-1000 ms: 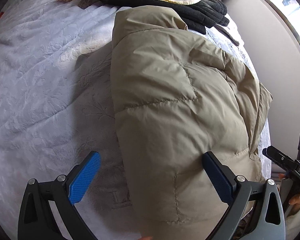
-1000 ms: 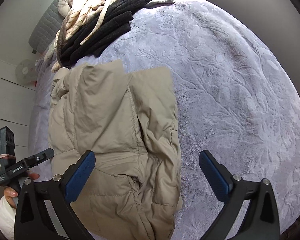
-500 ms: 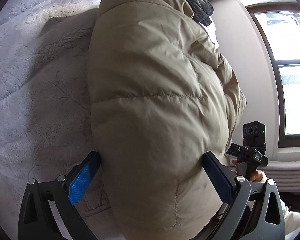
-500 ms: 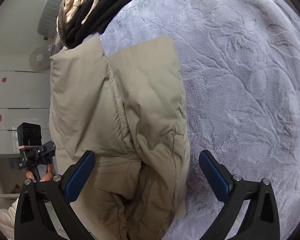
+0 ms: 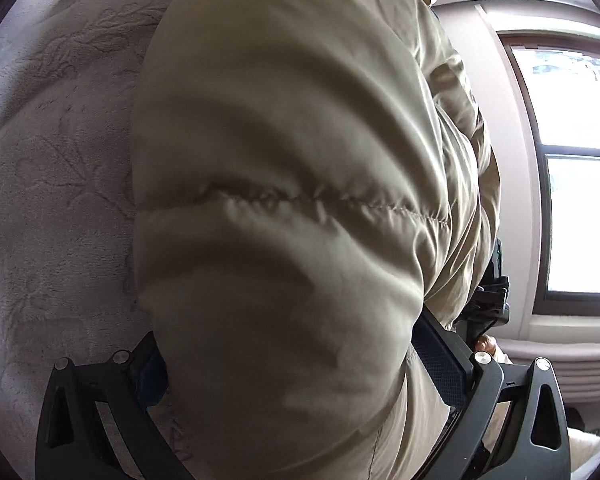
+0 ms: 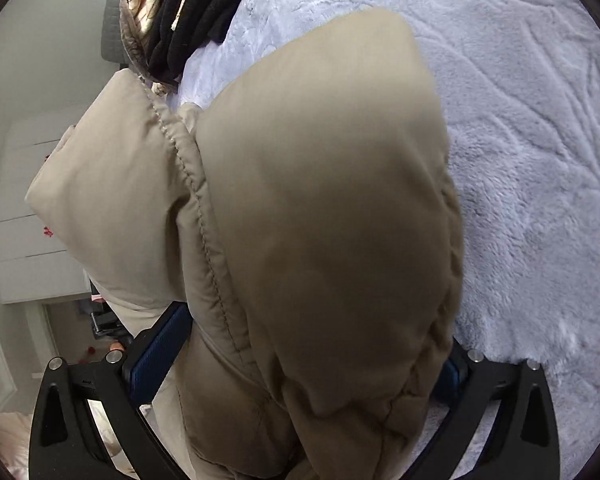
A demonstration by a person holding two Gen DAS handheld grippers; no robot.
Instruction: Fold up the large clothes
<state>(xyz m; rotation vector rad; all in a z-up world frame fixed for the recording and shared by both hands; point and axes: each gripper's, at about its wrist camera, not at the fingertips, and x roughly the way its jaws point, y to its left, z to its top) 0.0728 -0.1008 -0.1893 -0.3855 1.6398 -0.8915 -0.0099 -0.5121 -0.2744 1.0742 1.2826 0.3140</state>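
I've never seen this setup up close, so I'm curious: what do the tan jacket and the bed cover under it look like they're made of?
The jacket looks like smooth, faintly shiny synthetic shell over puffy filling: stitched quilt lines, soft bulges. The bed cover looks like plush pale fleece, with a fuzzy nap and an embossed leafy pattern.

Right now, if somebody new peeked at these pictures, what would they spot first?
A big puffy tan jacket fills the middle of both views, bulging between the fingers of the left gripper and the right gripper. Under it spreads a fluffy pale blanket. At the top of the right view sits a pile of black and cream clothes.
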